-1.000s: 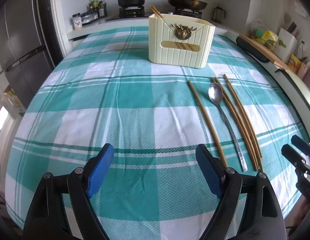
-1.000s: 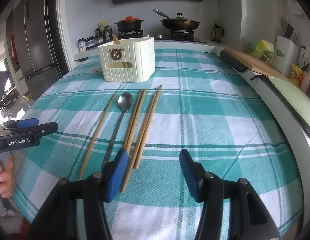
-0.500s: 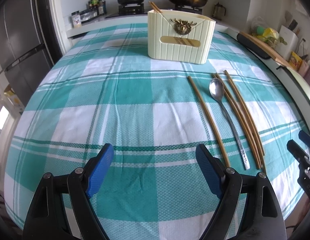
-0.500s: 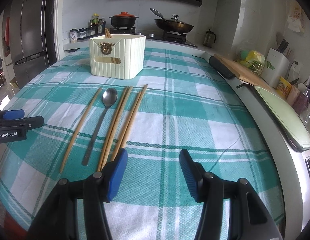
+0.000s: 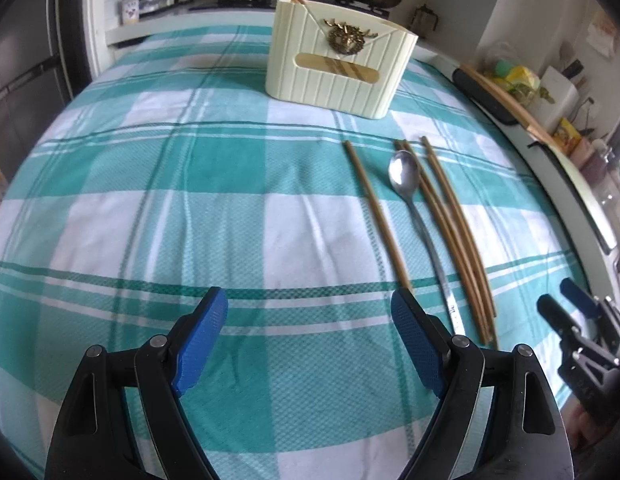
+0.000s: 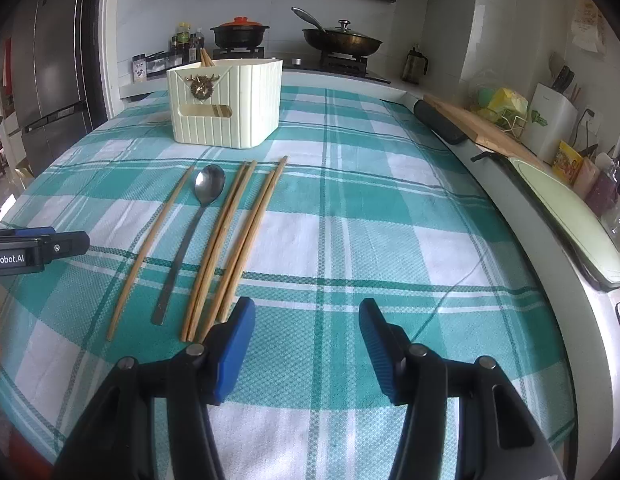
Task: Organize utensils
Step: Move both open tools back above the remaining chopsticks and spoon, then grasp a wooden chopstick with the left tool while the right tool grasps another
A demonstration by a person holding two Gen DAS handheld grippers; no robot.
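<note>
Your left gripper [image 5: 307, 344] hangs over the checked tablecloth [image 5: 189, 208], jaws spread wide and holding nothing. Your right gripper [image 6: 305, 344] is likewise released, its jaws parted with only cloth between them. Just ahead of its left pad lie the utensils, side by side, pointing away from you: a lone chopstick [image 6: 149, 252], then the metal spoon [image 6: 189, 236], then four more chopsticks [image 6: 237, 240] lying close together. Farther on stands the cream utensil holder [image 6: 225, 104], with chopstick tips poking from its back corner. Beyond the table sits the stove [image 6: 289, 60] with a pot and a pan.
</note>
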